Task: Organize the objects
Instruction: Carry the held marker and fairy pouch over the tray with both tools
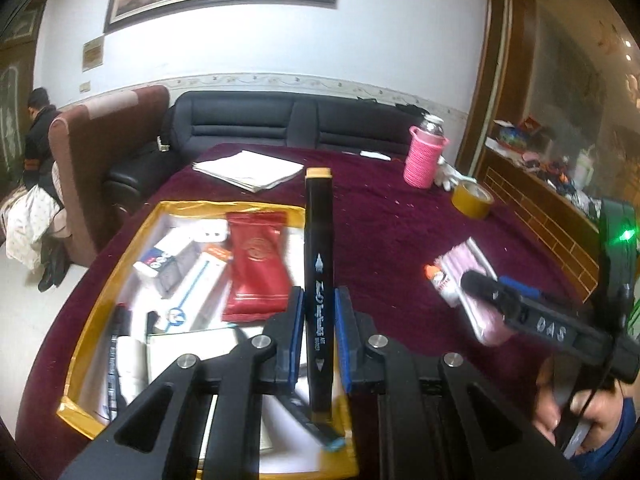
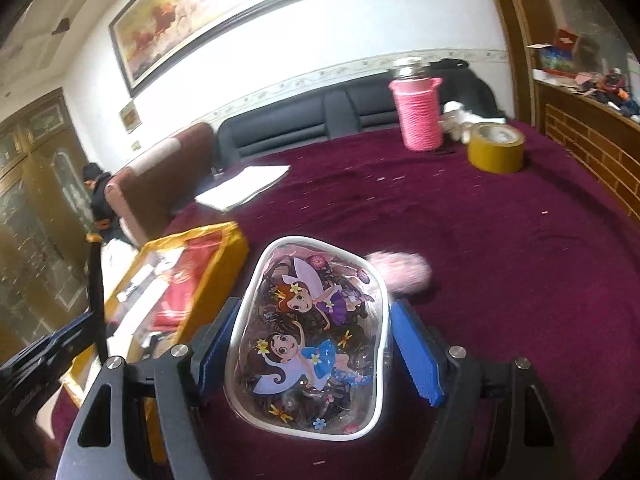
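Observation:
My left gripper [image 1: 319,326] is shut on a black art marker [image 1: 318,264] with a tan cap, held upright over the right edge of the gold-rimmed tray [image 1: 100,300]. The tray holds a red pouch [image 1: 256,264], white boxes and other markers; it also shows in the right wrist view [image 2: 224,264]. My right gripper [image 2: 316,354] is shut on a clear pouch with cartoon fairies [image 2: 310,340], just above the maroon tablecloth [image 2: 500,264]. The right gripper [image 1: 500,296] shows in the left wrist view at the right, with the pouch [image 1: 476,280] blurred.
A pink-sleeved bottle [image 1: 424,156] [image 2: 418,112], a yellow tape roll [image 1: 472,199] [image 2: 496,147] and white papers [image 1: 248,170] [image 2: 244,186] lie at the table's far side. A pink fuzzy thing [image 2: 400,270] lies beyond the pouch. A black sofa [image 1: 288,120] stands behind.

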{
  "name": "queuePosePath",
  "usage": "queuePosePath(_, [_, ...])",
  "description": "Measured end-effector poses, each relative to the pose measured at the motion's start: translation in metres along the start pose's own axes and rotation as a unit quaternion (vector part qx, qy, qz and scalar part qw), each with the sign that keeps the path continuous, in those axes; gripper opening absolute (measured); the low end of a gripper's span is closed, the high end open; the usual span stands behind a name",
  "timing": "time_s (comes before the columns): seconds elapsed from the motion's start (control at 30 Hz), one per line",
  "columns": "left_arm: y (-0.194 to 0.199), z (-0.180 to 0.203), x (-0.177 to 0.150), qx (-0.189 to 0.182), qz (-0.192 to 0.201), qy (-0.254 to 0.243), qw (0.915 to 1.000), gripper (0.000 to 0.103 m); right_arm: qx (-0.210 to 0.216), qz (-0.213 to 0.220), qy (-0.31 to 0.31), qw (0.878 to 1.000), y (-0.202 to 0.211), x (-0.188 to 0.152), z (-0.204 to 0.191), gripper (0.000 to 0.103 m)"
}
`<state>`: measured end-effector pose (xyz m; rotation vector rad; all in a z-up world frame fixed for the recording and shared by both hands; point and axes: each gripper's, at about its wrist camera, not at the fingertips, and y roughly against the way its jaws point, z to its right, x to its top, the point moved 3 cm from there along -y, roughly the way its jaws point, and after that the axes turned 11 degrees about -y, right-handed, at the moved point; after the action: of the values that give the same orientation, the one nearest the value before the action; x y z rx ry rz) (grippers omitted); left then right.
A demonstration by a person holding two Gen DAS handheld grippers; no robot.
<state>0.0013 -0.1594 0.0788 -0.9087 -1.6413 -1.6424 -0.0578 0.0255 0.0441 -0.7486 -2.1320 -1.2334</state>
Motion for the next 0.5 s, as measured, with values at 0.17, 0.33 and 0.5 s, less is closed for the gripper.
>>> queuePosePath(0.17, [0.012, -0.039, -0.005, 0.015, 0.006, 0.029, 0.9994, 0.014, 0.026, -0.020, 0.024, 0.999, -0.004, -0.012, -0.043, 0.080])
queuePosePath(0.33, [0.016, -0.075, -0.012, 0.029, 0.004, 0.060, 0.9977, 0.014, 0.036, -0.031, 0.046, 0.998, -0.012, -0.020, -0.078, 0.080])
queuePosePath(0.5, [0.011, -0.100, -0.016, 0.029, -0.004, 0.079, 0.9965, 0.014, 0.040, -0.041, 0.059, 0.997, -0.021, -0.021, -0.099, 0.080])
